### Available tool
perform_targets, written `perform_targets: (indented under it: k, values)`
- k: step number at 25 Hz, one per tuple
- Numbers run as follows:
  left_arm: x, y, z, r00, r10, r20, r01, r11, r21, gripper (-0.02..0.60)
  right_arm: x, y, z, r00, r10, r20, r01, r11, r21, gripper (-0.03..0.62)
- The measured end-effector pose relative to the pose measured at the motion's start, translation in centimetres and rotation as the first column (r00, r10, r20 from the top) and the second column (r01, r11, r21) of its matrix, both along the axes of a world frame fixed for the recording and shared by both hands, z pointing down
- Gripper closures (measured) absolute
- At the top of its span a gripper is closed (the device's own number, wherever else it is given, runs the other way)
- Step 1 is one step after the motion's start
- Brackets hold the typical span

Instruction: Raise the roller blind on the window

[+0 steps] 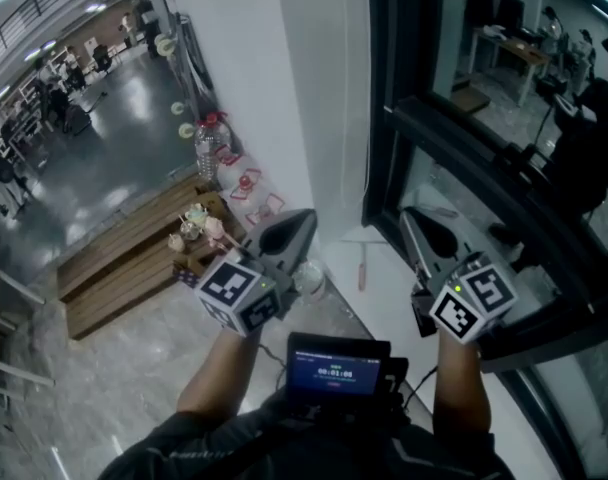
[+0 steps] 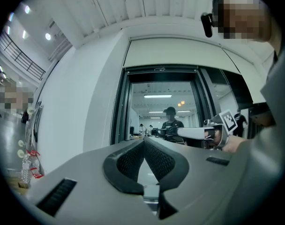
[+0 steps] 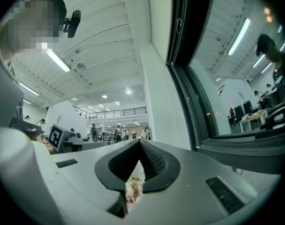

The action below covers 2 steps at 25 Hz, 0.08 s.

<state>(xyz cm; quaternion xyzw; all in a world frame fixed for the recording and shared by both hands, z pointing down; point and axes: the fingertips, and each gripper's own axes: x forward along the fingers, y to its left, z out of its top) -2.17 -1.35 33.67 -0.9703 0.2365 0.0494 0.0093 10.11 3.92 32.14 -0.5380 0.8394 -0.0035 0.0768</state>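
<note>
Dark-framed window (image 1: 504, 138); blind not clearly visible. Probably light, floppy fabric: grab its cord, not the cloth. Both left gripper (image 1: 306, 218) and right gripper (image 1: 409, 220) pressed together, empty.

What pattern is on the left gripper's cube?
Black and white squares on the cube; best in head view.

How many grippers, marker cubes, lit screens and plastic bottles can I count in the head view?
Grippers: 2, the left gripper and the right gripper
Marker cubes: 2
Lit screen: 1
Plastic bottle: 1
Total: 6
</note>
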Motion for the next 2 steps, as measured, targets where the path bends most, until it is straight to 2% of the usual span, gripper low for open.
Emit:
perform_targets:
  k: [2]
  values:
    - [-0.16,0.21,0.05,1.0,0.005,0.005,-0.005,1.0,0.0,0.586,-0.2,0.12,0.19,1.0,0.001,0.001,-0.001,1.0,-0.006,0.576]
